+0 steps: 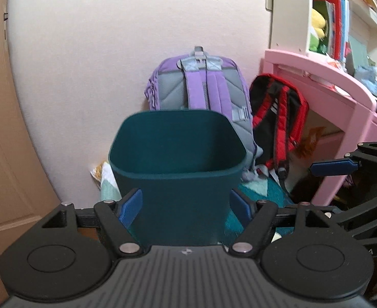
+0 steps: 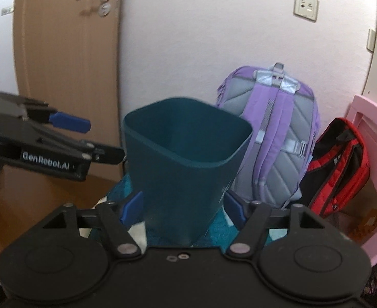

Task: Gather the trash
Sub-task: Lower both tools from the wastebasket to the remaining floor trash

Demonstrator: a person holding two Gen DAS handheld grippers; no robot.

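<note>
The dark teal waste bin (image 1: 178, 164) stands upright on a teal-and-white patterned mat (image 1: 262, 192) on the floor, in front of a pale wall (image 1: 106, 59); its inside shows no contents from either view. A brown door (image 2: 67, 64) with a metal handle stands to the left of the wall, and a pink table (image 1: 324, 82) with a shelf unit above it stands to the right. A purple-and-grey backpack (image 1: 201, 84) leans against the wall directly behind the bin, and a red-and-black backpack (image 1: 278, 118) hangs or leans beside it at the table's end. The left gripper (image 1: 185, 206) has its jaws released, the blue pads apart with the bin seen between them, nothing grasped. The right gripper (image 2: 183, 205) likewise has its jaws released and empty.
</note>
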